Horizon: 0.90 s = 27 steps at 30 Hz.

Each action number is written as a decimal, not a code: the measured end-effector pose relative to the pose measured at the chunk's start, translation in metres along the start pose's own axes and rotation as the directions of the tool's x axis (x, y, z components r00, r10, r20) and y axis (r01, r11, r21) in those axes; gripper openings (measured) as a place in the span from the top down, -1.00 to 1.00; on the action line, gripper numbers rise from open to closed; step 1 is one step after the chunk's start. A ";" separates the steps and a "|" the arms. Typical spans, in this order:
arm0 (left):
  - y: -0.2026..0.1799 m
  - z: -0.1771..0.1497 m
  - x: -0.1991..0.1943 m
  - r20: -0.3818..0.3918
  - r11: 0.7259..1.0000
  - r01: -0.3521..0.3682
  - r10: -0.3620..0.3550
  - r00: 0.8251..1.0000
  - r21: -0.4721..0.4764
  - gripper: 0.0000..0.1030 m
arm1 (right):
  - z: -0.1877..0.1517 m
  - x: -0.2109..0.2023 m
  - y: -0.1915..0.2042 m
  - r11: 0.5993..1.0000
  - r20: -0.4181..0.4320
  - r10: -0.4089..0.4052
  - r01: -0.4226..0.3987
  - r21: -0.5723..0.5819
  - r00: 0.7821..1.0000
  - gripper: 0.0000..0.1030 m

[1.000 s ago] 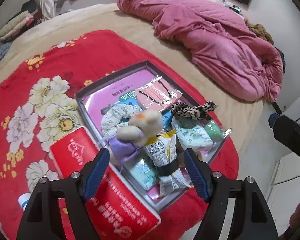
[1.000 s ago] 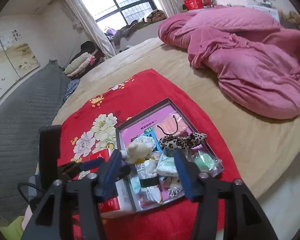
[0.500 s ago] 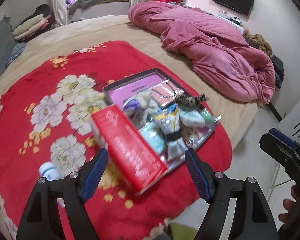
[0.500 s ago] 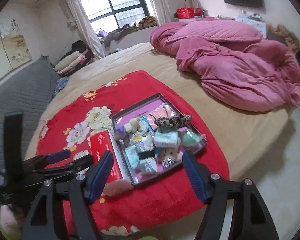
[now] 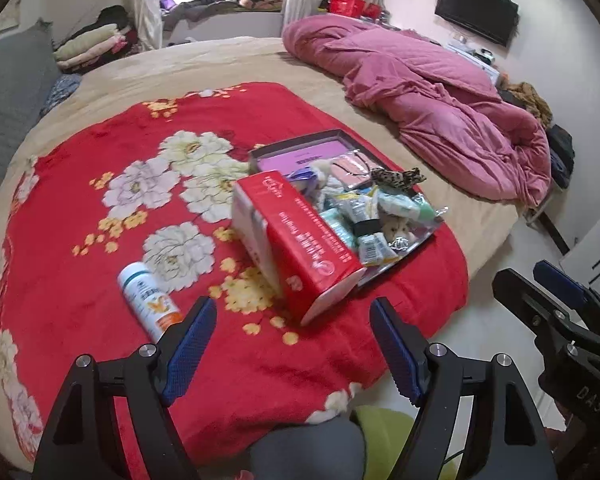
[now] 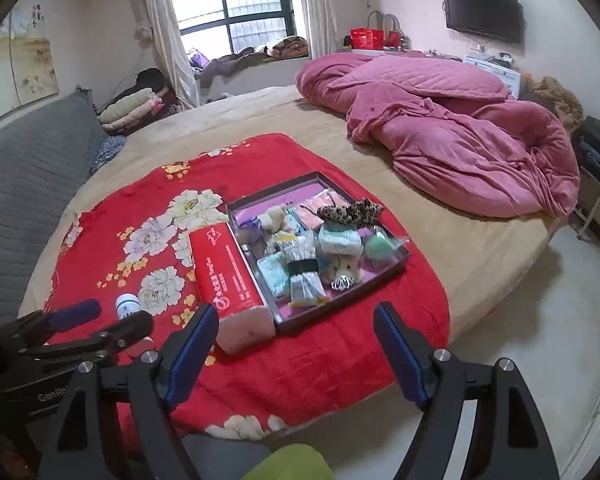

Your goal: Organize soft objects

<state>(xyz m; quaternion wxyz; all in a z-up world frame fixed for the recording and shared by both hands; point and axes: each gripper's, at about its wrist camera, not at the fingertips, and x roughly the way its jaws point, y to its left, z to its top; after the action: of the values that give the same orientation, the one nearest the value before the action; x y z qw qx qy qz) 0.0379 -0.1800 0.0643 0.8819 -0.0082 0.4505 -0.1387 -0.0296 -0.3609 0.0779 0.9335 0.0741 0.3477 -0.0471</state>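
Note:
A shallow grey tray (image 6: 402, 259) with a pink floor sits on a red floral blanket (image 6: 140, 208) on the bed. It holds several soft items: a small plush toy (image 6: 274, 216), a leopard-print scrunchie (image 6: 350, 212), tissue packs (image 6: 340, 240) and a green sponge (image 6: 378, 248). The tray also shows in the left wrist view (image 5: 268, 152). A red tissue box (image 6: 224, 268) lies against the tray's left side. My left gripper (image 5: 292, 344) and my right gripper (image 6: 296, 344) are both open and empty, held back from the bed's near edge.
A white bottle (image 5: 148, 300) with an orange label lies on the blanket left of the red box. A rumpled pink duvet (image 6: 440, 128) covers the bed's far right. A grey padded headboard (image 6: 28, 168) is at left. Tiled floor (image 6: 520, 320) lies to the right.
Both grippers have pulled back and up from the tray, so the whole blanket, the white bottle and the room now show. Both jaws stayed open and empty.

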 end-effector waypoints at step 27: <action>-0.010 -0.041 -0.032 0.039 0.999 -0.051 0.052 0.998 -0.013 -0.55 | -0.049 -0.025 -0.007 0.998 -0.018 -0.058 0.059 0.025 0.998 -0.54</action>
<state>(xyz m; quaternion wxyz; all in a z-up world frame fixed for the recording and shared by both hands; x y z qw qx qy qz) -0.0150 -0.1766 0.0665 0.8937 -0.0047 0.4342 -0.1129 -0.0805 -0.3585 0.0570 0.9277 0.0760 0.3570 -0.0782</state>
